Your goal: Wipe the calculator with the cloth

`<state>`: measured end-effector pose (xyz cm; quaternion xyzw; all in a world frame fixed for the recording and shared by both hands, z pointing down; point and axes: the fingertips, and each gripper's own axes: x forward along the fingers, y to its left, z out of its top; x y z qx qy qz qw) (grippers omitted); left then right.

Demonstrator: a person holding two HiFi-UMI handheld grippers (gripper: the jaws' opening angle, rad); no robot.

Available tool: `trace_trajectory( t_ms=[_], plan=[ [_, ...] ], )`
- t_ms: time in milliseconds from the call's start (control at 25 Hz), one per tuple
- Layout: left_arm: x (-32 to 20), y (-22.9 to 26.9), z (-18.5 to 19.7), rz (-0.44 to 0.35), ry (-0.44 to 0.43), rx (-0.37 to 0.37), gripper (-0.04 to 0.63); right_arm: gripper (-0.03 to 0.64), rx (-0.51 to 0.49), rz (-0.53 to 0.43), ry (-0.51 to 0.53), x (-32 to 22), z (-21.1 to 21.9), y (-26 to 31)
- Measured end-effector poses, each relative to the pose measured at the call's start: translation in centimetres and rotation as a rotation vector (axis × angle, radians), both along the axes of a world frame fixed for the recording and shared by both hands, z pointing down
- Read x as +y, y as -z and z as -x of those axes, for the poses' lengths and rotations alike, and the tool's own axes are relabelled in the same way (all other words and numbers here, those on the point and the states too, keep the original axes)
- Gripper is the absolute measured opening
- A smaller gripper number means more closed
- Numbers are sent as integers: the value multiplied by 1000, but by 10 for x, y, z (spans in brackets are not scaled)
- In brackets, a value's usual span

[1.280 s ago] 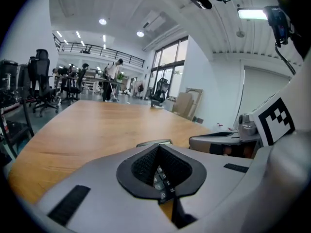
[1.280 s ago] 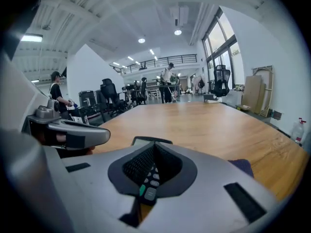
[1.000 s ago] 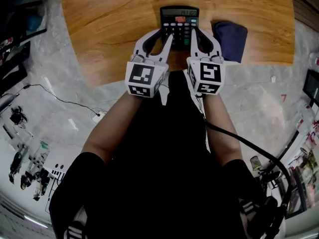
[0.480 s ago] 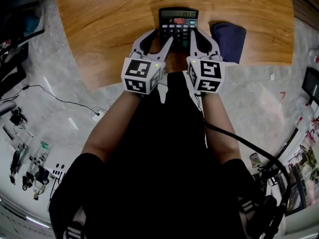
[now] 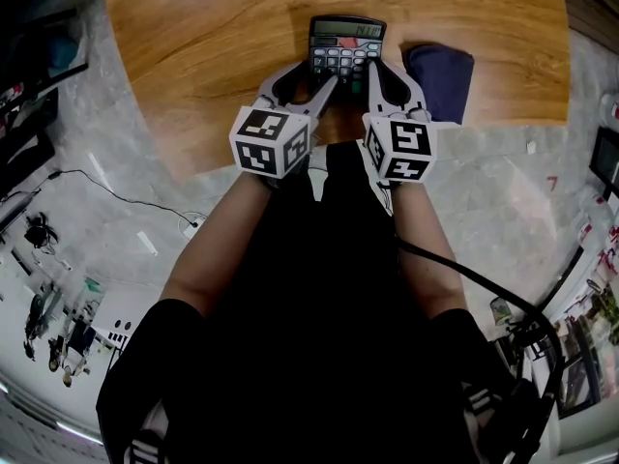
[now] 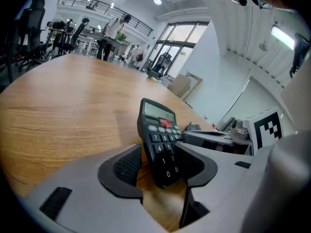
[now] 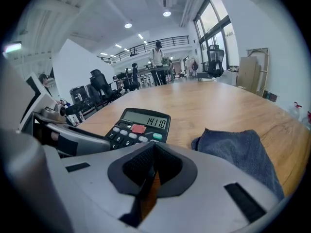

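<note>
Left gripper [image 6: 160, 166] has tilted since a second ago and its jaws have just been opening. They now stand wide, and the calculator [image 6: 158, 130] has its near end between them on the wooden table [image 5: 213, 46]. Right gripper [image 7: 153, 166] is pinched together and empty, sitting between the calculator and the blue cloth [image 5: 440, 80].

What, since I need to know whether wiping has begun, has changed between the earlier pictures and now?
The left gripper has rolled slightly. Its jaws have just been opening and now stand wide, with the near end of the calculator between them, unclamped. Unchanged: the right gripper is shut and empty beside the calculator, and the cloth lies untouched on the table.
</note>
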<state>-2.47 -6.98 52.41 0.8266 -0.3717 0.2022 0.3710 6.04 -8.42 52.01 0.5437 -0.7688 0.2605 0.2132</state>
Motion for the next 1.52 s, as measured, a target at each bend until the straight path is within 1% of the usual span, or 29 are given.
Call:
trace_trajectory(
  t_ms=[120,240,360,480,640,760,880,1040,1160,1280,1440,1520],
  plan=[
    [0,-8,-2,78,-7,22,196,15,-27,-5,-6,-2,0,-2],
    [0,-7,-1,104,10,52,175,15,-59,-5,-22,-2,-1,-2],
    [-2,3,-1,78,32,93,142,15,-73,4,-34,-2,-3,-1],
    [-1,19,-6,29,47,129,112,15,-51,-1,-50,0,-11,7],
    [2,34,-13,-22,54,151,92,17,23,-29,-67,3,-27,22],
    [0,41,-11,-40,75,185,81,17,87,-16,-89,6,-40,23],
    [-1,47,-10,-56,83,206,74,22,125,-1,-143,11,-59,21],
    [-2,50,-14,-59,91,231,71,94,158,-11,-184,16,-82,25],
    [-2,52,-15,-45,108,253,71,114,189,-17,-197,18,-95,33],
    [-3,51,-12,-29,129,277,69,134,204,23,-210,21,-108,28],
    [-3,53,-14,-24,141,290,69,185,155,144,-183,30,-114,2],
    [-3,53,-16,-21,141,291,69,190,147,190,-163,31,-112,-8]
  ],
)
